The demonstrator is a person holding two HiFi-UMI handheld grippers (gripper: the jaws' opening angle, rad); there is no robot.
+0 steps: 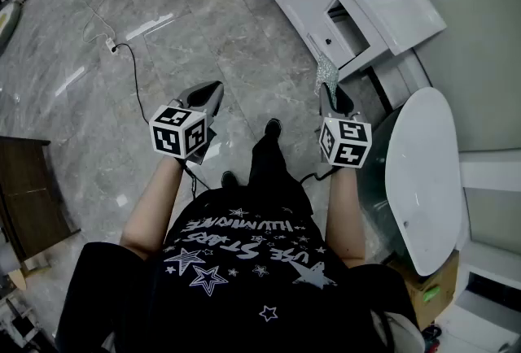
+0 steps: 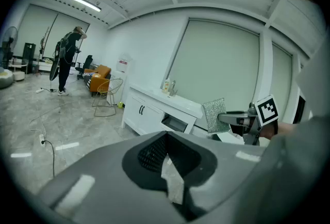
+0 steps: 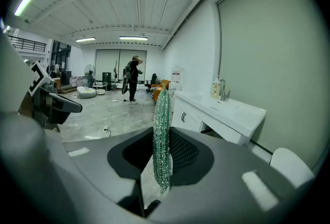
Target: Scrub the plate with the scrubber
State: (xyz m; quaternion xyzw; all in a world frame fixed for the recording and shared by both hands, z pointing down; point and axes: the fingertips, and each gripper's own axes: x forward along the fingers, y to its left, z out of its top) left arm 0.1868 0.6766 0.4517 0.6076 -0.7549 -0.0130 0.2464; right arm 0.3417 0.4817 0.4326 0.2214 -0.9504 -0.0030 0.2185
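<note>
The right gripper pinches the sparkly scrubber edge-up at about 1 o'clock, seemingly carried ready for scrubbing, while the left gripper, pressed together on nothing, hangs at 11 o'clock; no plate shows.

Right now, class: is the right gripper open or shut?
The right gripper is shut on the scrubber. In the right gripper view its fingers press both faces of the glittery green sheet, held upright, edge-on.
</note>
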